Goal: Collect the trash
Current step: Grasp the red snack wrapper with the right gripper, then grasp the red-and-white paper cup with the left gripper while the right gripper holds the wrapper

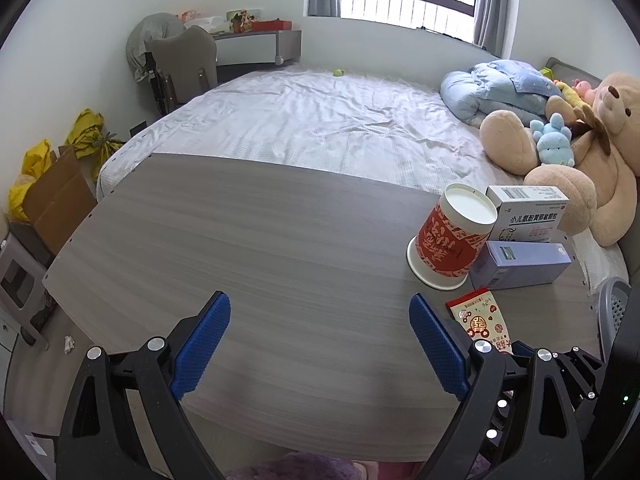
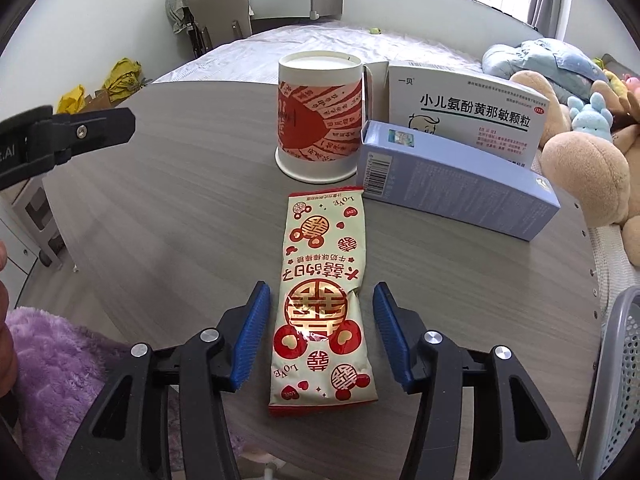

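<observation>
On the grey wood-grain tabletop (image 2: 160,208) lie four items: one cream-and-red snack wrapper (image 2: 322,304), one upturned red-and-white paper cup (image 2: 320,120), one pale blue carton (image 2: 460,184) and one white medicine box (image 2: 468,116).

The right hand-held gripper (image 2: 320,332) straddles the wrapper's near half, jaws apart, pads clear of it.

The left hand-held gripper (image 1: 320,344) stands wide open, empty, over bare tabletop left of the wrapper.

A grey basket (image 2: 628,360) stands at the right edge.
</observation>
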